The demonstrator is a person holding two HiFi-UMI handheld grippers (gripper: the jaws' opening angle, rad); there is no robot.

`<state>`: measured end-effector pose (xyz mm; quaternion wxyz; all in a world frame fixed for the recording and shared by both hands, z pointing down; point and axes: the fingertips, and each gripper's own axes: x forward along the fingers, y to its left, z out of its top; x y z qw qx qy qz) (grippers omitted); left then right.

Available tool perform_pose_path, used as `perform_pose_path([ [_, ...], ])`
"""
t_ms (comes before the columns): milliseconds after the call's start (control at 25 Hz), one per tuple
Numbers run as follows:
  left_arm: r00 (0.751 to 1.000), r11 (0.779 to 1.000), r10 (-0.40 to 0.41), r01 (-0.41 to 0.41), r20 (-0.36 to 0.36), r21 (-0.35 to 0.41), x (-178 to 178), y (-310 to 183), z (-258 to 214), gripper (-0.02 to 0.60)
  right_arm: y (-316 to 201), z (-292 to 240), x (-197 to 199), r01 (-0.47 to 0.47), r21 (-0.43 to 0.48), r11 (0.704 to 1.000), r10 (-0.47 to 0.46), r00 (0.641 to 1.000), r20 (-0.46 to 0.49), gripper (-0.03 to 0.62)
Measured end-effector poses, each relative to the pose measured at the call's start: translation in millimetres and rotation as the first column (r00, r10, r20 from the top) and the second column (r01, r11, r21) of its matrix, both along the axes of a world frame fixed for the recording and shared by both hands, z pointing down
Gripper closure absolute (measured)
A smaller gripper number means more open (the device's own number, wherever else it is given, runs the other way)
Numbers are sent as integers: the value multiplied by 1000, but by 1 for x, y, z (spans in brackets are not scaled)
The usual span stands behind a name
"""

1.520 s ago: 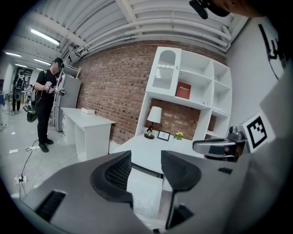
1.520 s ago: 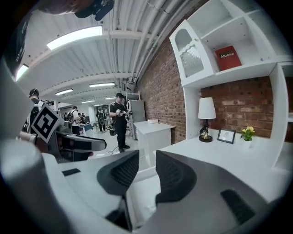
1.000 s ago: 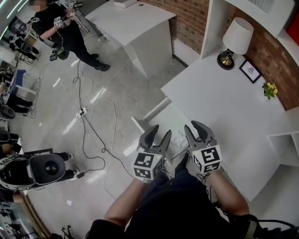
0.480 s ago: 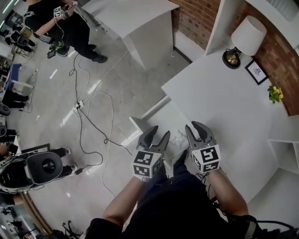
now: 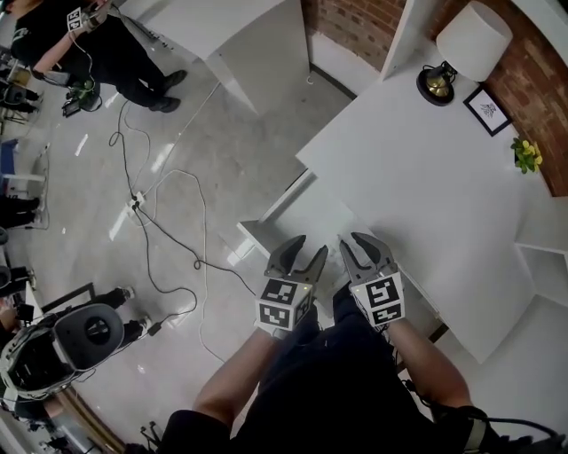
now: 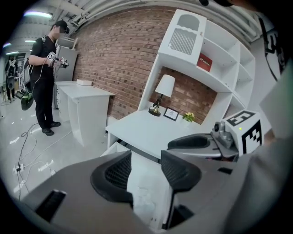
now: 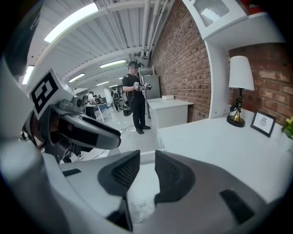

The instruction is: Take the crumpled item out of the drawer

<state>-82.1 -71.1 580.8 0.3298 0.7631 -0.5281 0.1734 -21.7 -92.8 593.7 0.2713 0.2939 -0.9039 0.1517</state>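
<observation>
A white desk (image 5: 417,168) has its drawer (image 5: 275,202) pulled out toward me. Both grippers hang side by side just above the drawer, pointing down into it. My left gripper (image 5: 297,257) is open with nothing between its jaws, and my right gripper (image 5: 364,253) is open too. A white crumpled item (image 7: 139,208) lies on the drawer's bottom below and just short of the right gripper (image 7: 147,171). The left gripper view shows the same crumpled item (image 6: 143,198) under the left gripper (image 6: 145,167). In the head view the grippers hide most of it.
On the desk's far side stand a lamp (image 5: 470,40), a small picture frame (image 5: 487,111) and a little plant (image 5: 526,155). Cables (image 5: 169,239) run over the floor at left. Another person (image 5: 98,44) stands by a white table (image 5: 222,27) further off.
Both grippers have sunk together toward the open drawer and tilted further down. Their jaws stand about as wide as before, with nothing taken hold of.
</observation>
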Motion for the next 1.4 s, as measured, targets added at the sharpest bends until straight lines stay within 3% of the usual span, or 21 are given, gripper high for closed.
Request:
perform_pose_path([
  [360, 1000, 998, 23, -24, -12, -61, -10, 3, 23, 382, 39, 88, -18, 96, -116, 989, -112, 984, -142, 494],
  [720, 999, 997, 12, -15, -35, -72, -21, 2, 26, 382, 54, 158, -12, 141, -211, 967, -200, 935, -293, 476],
  [840, 999, 997, 13, -15, -41, -71, -24, 1, 25, 382, 59, 181, -13, 233, -208, 950, -300, 865, -402, 470],
  [960, 999, 998, 2, -5, -43, -70, -27, 0, 24, 382, 72, 213, -5, 333, -267, 905, -426, 722, -545, 445],
  [1040, 999, 997, -5, 2, -46, -71, -28, -1, 22, 382, 77, 229, 1, 343, -312, 886, -464, 665, -586, 433],
  [1240, 999, 998, -5, 3, -36, -70, -33, 1, 22, 382, 83, 246, 0, 357, -354, 864, -503, 614, -608, 411],
  [1400, 1000, 997, -5, 3, -19, -72, -36, 5, 25, 382, 92, 262, -4, 379, -380, 844, -537, 597, -596, 408],
])
